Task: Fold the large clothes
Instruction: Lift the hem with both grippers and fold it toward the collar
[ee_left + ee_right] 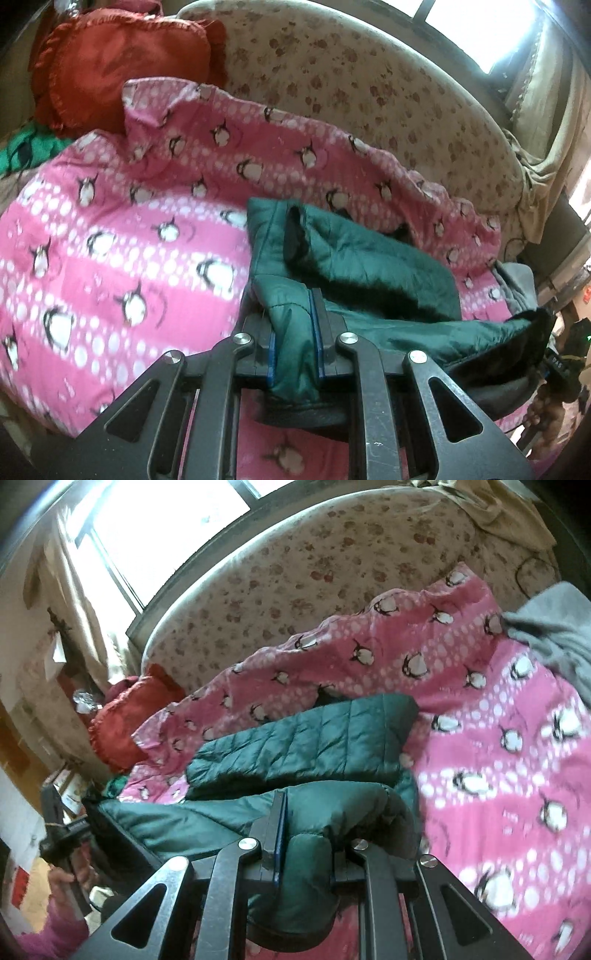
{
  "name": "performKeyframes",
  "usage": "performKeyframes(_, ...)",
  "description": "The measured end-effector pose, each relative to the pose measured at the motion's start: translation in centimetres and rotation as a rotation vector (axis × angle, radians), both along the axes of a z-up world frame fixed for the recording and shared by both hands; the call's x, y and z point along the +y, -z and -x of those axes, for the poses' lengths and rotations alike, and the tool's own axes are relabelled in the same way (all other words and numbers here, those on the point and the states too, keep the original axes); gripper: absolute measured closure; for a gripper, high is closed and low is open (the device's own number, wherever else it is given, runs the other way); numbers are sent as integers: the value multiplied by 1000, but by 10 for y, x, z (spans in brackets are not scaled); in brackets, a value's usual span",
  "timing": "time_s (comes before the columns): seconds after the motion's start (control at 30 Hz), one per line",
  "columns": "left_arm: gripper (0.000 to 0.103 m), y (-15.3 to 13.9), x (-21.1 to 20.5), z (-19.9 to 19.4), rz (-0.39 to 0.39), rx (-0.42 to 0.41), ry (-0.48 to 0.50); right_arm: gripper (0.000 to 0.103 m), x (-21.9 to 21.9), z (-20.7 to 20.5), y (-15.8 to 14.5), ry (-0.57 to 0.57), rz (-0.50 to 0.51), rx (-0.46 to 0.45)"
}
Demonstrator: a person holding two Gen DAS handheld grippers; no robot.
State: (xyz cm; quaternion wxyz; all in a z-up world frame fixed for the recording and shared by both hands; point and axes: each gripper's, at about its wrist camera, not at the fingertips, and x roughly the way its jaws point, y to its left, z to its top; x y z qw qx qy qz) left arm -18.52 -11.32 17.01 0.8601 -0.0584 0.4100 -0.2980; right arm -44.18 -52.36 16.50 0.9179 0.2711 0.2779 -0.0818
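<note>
A dark green quilted jacket lies partly folded on a pink penguin-print blanket. My left gripper is shut on a bunched edge of the jacket, with fabric pinched between its blue-padded fingers. In the right wrist view the jacket shows a sleeve folded across its body. My right gripper is shut on another thick fold of the jacket; its right finger is hidden by the fabric. The other gripper and the hand holding it show at the far left of the right wrist view.
A red ruffled pillow lies at the blanket's far corner. A floral-print mattress stands on edge behind the blanket. A grey garment lies at the right. Bright windows and beige curtains are behind.
</note>
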Motion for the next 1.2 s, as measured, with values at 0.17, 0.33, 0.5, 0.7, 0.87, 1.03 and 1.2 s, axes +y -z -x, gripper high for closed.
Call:
performKeyframes(0.17,89,-3,-24,-20,-36,-24,-17,88,-18,-25,0,21,7,15)
performKeyframes(0.33,89,-1,-38,-35,-67,-30,-38,88,-36,-43,6,61,6,44)
performKeyframes(0.5,89,4,-51,-49,-92,-29,-45,88,-49,-59,10,83,1,61)
performKeyframes(0.7,89,11,-62,-73,-93,-2,-61,88,-53,-81,12,81,50,90)
performKeyframes(0.87,89,20,-78,-103,-97,46,-83,88,-71,-102,17,101,18,98)
performKeyframes(1.03,89,35,-94,-129,-102,77,-108,88,-88,-130,29,132,-25,119)
performKeyframes(1.2,89,51,-107,-148,-120,98,-125,88,-103,-155,44,157,-42,141)
